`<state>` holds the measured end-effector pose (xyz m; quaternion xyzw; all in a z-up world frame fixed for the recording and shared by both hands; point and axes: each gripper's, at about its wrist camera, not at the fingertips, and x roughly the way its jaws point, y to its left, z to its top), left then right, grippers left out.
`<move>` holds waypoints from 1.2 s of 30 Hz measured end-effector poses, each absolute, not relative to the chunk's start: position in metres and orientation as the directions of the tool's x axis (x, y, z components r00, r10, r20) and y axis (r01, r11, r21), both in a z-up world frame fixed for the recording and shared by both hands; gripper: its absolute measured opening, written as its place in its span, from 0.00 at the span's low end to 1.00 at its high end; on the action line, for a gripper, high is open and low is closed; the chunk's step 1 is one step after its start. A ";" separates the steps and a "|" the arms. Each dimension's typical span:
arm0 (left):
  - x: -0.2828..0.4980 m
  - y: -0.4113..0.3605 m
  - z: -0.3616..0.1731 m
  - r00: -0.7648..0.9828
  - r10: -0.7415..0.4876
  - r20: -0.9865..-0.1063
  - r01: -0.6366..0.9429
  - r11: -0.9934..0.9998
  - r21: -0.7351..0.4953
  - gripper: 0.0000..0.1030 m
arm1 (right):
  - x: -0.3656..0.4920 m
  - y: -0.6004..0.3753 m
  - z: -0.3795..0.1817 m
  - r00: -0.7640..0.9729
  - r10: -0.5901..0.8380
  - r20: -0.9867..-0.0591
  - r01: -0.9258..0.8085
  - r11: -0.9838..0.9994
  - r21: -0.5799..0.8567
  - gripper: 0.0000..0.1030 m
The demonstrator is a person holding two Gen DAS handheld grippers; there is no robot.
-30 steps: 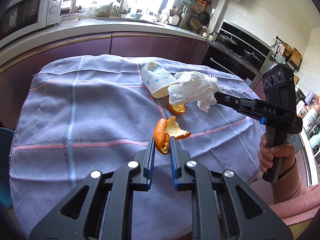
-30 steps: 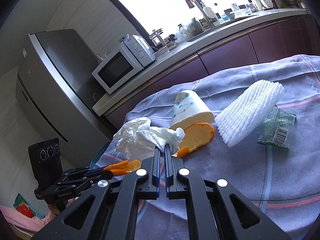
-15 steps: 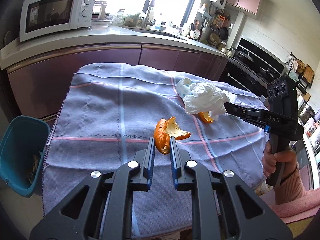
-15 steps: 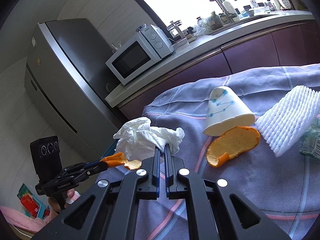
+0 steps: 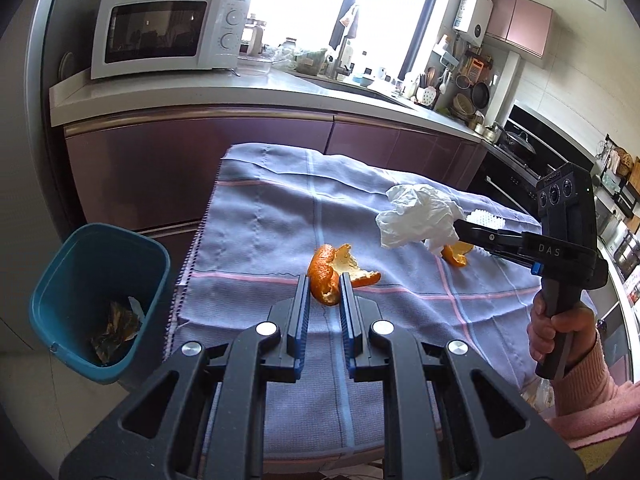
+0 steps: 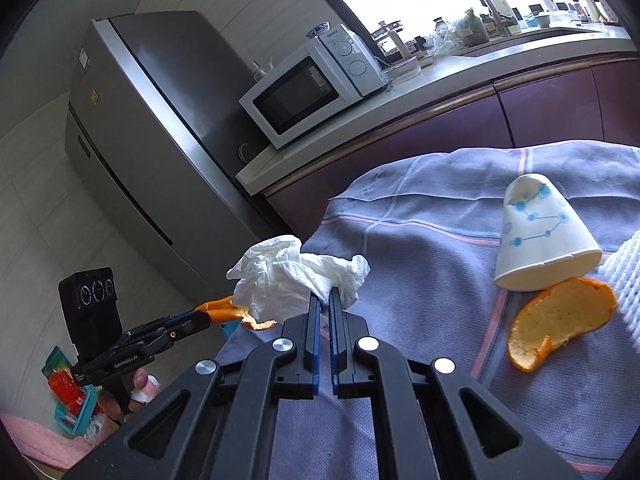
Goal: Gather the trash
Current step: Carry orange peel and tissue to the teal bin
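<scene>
Only the left wrist view shows the teal bin [image 5: 100, 300] beside the cloth-covered table [image 5: 260, 232]; only the right shows the paper cup [image 6: 540, 236]. The right gripper [image 6: 325, 300] clamps the crumpled tissue [image 6: 296, 276]; the left gripper [image 5: 325, 284] pinches an orange peel [image 5: 324, 276].

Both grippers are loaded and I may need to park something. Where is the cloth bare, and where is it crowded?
Bare: the tablecloth on the side nearest the blue bin, up to its far edge by the cabinets. Crowded: the right side, where the paper cup, loose orange peel and white ridged pad cluster together.
</scene>
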<state>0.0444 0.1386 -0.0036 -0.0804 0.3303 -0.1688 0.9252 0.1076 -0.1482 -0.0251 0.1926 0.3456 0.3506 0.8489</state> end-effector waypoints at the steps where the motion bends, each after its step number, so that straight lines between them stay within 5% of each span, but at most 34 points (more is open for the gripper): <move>1: 0.042 0.142 -0.003 0.730 -0.359 -0.582 0.251 0.932 -0.260 0.15 | 0.110 -0.143 -0.025 0.508 0.733 -0.452 -0.467 0.676 0.570 0.03; 21: 0.032 0.235 0.009 0.809 -0.181 -0.559 0.053 0.970 -0.236 0.14 | 0.150 -0.042 -0.019 0.370 0.793 -0.484 -0.574 0.605 0.552 0.03; 36: 0.052 0.300 -0.025 0.781 -0.065 -0.621 -0.106 0.966 -0.235 0.14 | 0.179 0.041 -0.031 0.285 0.784 -0.552 -0.609 0.592 0.527 0.03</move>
